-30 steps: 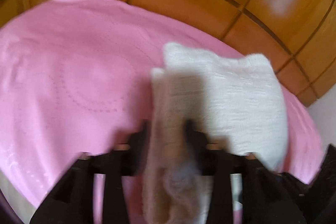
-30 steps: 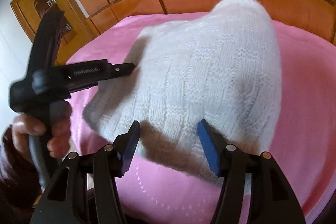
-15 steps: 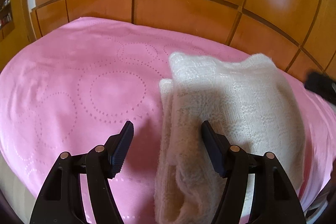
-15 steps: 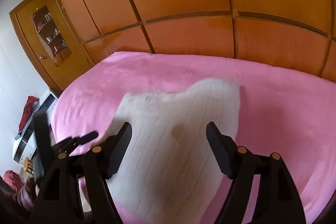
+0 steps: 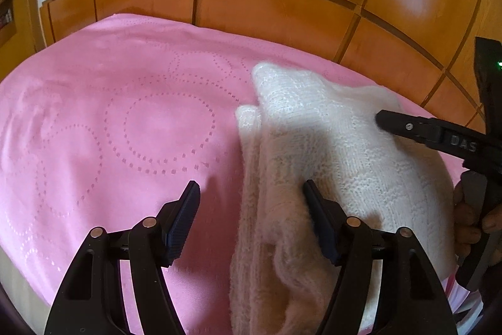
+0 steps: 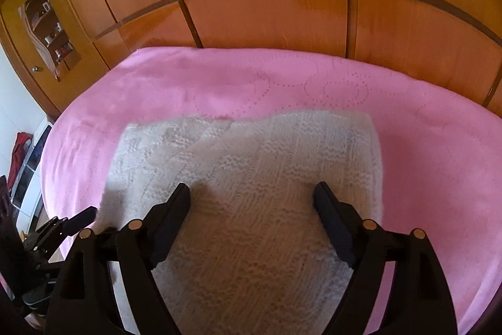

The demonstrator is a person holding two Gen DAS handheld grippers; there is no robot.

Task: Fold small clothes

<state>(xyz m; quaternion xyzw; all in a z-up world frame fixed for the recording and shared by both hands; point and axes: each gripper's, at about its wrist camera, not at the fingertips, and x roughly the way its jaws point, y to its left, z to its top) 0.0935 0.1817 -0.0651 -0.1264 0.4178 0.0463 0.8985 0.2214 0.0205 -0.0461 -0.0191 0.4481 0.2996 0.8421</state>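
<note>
White knit garment (image 6: 251, 209), folded on pink bed (image 6: 219, 77); left tongs (image 5: 251, 209) and right tongs (image 6: 251, 209) just opened, gripping nothing. We press layers flat.

Left wrist view: mounted behind the left gripper (image 5: 251, 209), angled downward across the pink bed cover (image 5: 109, 131) toward the far wooden panelling (image 5: 266, 5), close above the surface. Right wrist view: same arrangement behind the right gripper (image 6: 251, 206), also close. Both views share the white knitted garment (image 5: 329, 146) (image 6: 251, 178), the cover and panelling. Each view catches the opposite gripper at its edge.
</note>
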